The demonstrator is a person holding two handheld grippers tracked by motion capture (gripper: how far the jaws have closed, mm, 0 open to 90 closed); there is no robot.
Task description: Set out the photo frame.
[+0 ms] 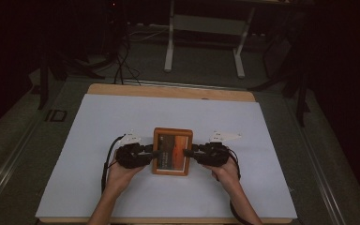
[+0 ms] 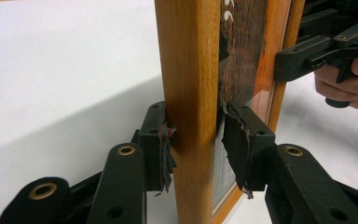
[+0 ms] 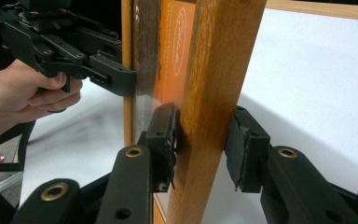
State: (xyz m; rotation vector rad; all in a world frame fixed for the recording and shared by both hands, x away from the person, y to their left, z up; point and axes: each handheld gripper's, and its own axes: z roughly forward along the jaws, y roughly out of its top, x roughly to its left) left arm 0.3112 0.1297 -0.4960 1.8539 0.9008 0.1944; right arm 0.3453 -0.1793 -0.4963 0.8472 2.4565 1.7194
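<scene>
Both grippers, left [image 2: 193, 147] and right [image 3: 200, 142], clamp opposite edges of the wooden frame [image 1: 171, 151], seemingly mid-mat [image 1: 98, 122]; open mat surrounds it.

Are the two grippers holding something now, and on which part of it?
Both hold the wooden picture frame. The left gripper clamps its left side rail; the right gripper clamps the opposite side rail, jaws on front and back.

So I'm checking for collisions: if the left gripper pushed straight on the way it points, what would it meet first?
The left gripper already straddles the wooden picture frame; straight ahead, it would probably first meet the frame's edge, with the right gripper on the far side.
</scene>
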